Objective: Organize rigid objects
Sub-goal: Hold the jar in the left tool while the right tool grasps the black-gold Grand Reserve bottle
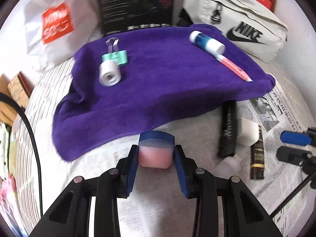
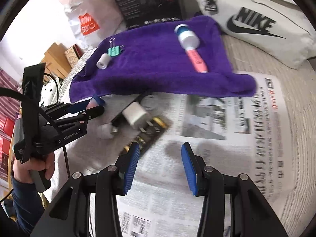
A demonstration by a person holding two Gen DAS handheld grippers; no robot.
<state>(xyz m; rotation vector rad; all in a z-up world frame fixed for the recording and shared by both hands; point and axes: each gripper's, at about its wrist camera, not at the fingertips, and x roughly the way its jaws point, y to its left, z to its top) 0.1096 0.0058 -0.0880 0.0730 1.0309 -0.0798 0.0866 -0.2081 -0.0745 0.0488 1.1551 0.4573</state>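
Observation:
My left gripper (image 1: 156,158) is shut on a small pink jar with a blue lid (image 1: 155,154), just short of the near edge of a purple towel (image 1: 158,90). On the towel lie a white tape roll (image 1: 109,73), a teal binder clip (image 1: 114,56), a blue-and-white tube (image 1: 206,41) and a pink highlighter (image 1: 234,69). My right gripper (image 2: 160,165) is open and empty over newspaper (image 2: 227,138). The left gripper (image 2: 94,106) with the jar also shows in the right wrist view.
A white charger plug (image 2: 135,116), a dark gold-printed packet (image 2: 150,132) and a black stick (image 1: 228,130) lie by the towel's near edge. A white Nike bag (image 1: 243,25), a black box (image 1: 136,4) and a white shopping bag (image 1: 53,23) stand behind the towel.

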